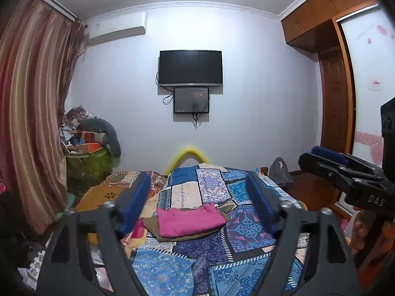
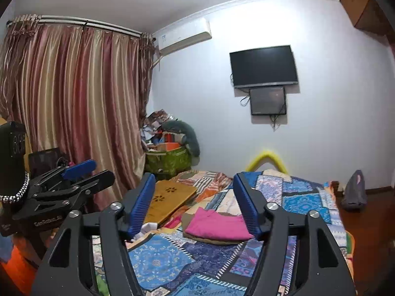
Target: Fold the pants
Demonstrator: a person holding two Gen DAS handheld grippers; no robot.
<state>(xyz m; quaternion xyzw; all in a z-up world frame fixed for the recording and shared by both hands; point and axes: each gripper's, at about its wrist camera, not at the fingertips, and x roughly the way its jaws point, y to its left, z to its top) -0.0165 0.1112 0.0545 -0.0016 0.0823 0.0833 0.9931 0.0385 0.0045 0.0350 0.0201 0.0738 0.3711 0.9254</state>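
Folded pink pants [image 1: 188,222] lie on top of a folded brown garment [image 1: 153,227] on the patchwork bed cover [image 1: 197,259]. They also show in the right wrist view [image 2: 217,225], the brown garment [image 2: 212,240] under them. My left gripper [image 1: 197,197] is open and empty, held above and short of the pile. My right gripper [image 2: 195,199] is open and empty too, above the pile. The right gripper shows at the right edge of the left wrist view [image 1: 345,170], and the left gripper shows at the left of the right wrist view [image 2: 74,180].
A wooden lap tray [image 2: 167,199] lies on the bed's left side. A green bin of clutter [image 2: 170,157] stands by the curtain [image 2: 74,111]. A TV [image 1: 190,67] hangs on the far wall. A grey bag [image 2: 355,190] sits on the floor right. A wardrobe [image 1: 333,86] stands at right.
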